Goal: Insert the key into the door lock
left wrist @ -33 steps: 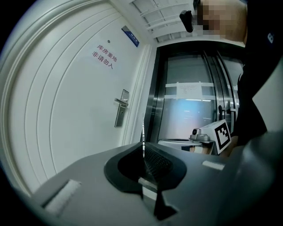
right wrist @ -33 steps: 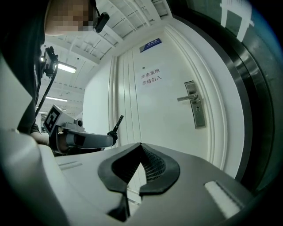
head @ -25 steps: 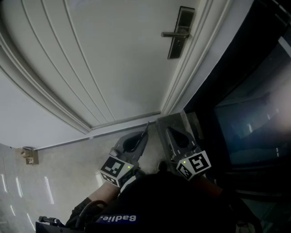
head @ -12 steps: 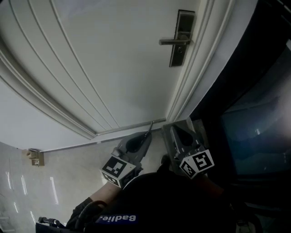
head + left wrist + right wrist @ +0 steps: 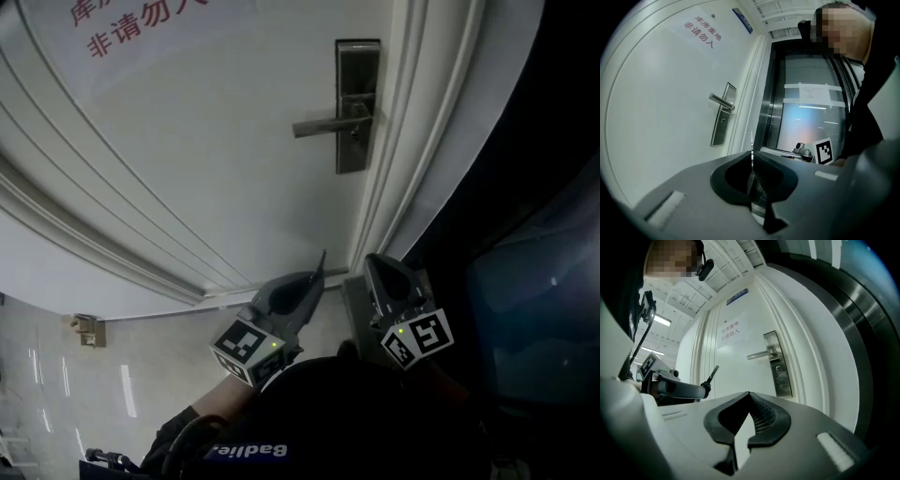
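Key blade juts from your left gripper, jaws clenched on it, pointing up the door. The lock plate sits well apart, up and slightly right, near the door's right edge. Your right gripper is closed on nothing.

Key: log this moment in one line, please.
left gripper: shut on key | right gripper: shut, empty | key: short of door lock, not inserted

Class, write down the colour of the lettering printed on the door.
Red lettering on a white door, clearest in the head view.
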The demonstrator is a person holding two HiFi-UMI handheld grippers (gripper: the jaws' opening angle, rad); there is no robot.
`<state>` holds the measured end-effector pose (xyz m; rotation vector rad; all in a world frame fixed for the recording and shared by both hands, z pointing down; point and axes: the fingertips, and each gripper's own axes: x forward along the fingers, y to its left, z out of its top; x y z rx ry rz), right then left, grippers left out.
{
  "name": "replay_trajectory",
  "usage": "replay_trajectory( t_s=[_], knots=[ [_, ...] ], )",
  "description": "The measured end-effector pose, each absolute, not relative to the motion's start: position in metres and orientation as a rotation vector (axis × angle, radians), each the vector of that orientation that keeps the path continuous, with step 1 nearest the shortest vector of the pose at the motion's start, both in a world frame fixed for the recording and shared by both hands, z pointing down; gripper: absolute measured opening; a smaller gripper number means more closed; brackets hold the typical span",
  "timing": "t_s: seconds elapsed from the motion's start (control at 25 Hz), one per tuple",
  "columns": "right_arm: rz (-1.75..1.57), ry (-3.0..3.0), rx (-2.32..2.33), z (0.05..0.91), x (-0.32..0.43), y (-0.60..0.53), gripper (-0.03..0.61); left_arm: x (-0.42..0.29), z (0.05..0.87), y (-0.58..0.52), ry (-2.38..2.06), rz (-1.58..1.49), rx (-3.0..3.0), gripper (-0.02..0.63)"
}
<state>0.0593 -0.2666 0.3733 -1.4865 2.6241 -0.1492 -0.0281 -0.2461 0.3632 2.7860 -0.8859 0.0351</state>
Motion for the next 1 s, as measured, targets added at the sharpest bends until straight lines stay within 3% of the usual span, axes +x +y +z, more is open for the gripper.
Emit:
replay_trajectory(
  t_s=[0.56,1.0],
  knots=[
    [-0.265,2.654,-1.368,0.400,0.122,-0.334,0.003,0.054,0.370,-0.321,-0.733,0.034,2.633,0.031],
    [-0.237,2.626,-1.450,0.399,0.132,-0.334,0.003,0.063,0.363,-0.360,-0.486,-0.119,2.403,0.031]
  ],
)
